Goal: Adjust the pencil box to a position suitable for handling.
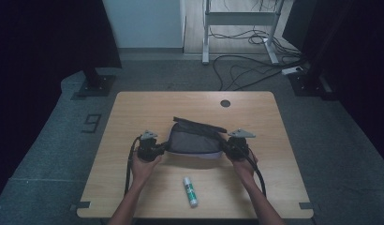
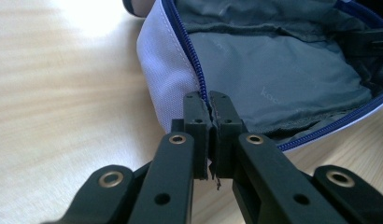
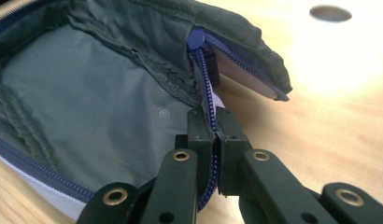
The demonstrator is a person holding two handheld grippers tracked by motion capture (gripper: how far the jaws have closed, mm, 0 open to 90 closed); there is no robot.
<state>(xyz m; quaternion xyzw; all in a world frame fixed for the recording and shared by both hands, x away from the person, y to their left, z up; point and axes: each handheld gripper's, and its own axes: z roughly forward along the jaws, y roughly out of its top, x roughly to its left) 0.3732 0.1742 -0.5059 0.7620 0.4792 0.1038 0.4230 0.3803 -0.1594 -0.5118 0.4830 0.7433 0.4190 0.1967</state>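
We see a grey pouch [image 1: 195,139] lying near the middle of the wooden counter [image 1: 134,112], unzipped, with its mouth spread wide between the two hands. The left gripper [image 1: 163,148] meets the pouch at its 9 o'clock end, and in the left gripper view [image 2: 210,109] we find its jaws pressed together on the pale outer fabric and the blue zipper [image 2: 195,65] edge, so it is clamped on the pouch [image 2: 273,70] rim. The right gripper [image 1: 226,146] meets the pouch at its 3 o'clock end; in the right gripper view [image 3: 213,123] its jaws are likewise closed tight, pinching the blue zipper [image 3: 206,79] tape where the two zipper runs come together. Inside the pouch [image 3: 87,93] we see only crumpled grey lining. A dark flap [image 1: 199,124] of the pouch stands up along its 12 o'clock side. A glue stick [image 1: 190,191] with a green label lies on the counter at 6 o'clock from the pouch, apart from it, between the person's forearms. A round dark hole [image 1: 225,103] sits in the counter at 12 o'clock from the pouch, near the far edge. Beyond the counter, cables [image 1: 246,70] sprawl across the grey floor.
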